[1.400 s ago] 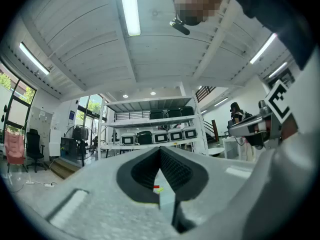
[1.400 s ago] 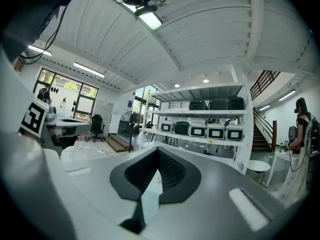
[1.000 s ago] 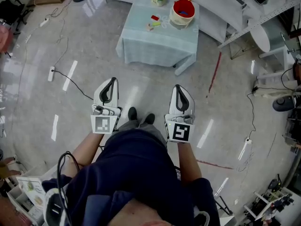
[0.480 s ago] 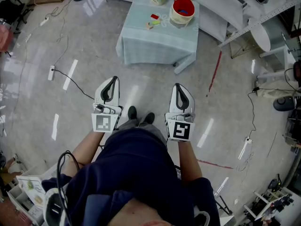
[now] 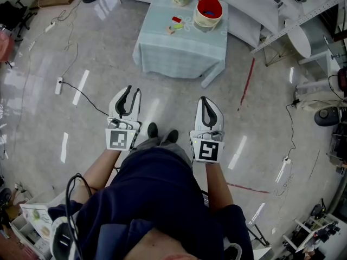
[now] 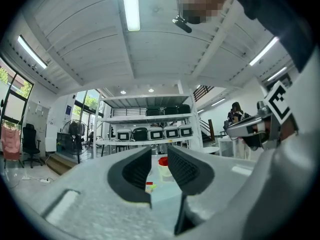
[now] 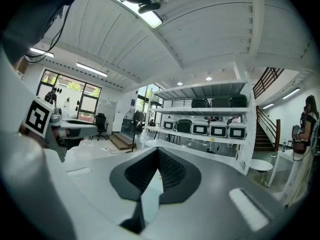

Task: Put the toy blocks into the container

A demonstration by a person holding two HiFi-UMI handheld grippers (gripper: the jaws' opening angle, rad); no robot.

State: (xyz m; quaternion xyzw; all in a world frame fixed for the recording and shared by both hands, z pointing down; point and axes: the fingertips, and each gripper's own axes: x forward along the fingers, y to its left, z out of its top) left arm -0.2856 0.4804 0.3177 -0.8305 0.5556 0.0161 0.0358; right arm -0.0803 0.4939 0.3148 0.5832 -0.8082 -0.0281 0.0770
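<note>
My left gripper (image 5: pixel 132 91) jaws are opening, with nothing between them. Far ahead, the toy blocks (image 5: pixel 176 24) lie on the counter (image 5: pixel 179 50), just left of the container (image 5: pixel 209 11). They look light and rigid, so I'd pinch across flat sides. My right gripper (image 5: pixel 205 99) jaws are pressed together, empty.

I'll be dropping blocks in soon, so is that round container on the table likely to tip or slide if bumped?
The container looks broad for its height, so it probably won't tip easily. It sits on a tablecloth, so a bump might slide it. It stands near the far right corner, so nudges there seem risky.
</note>
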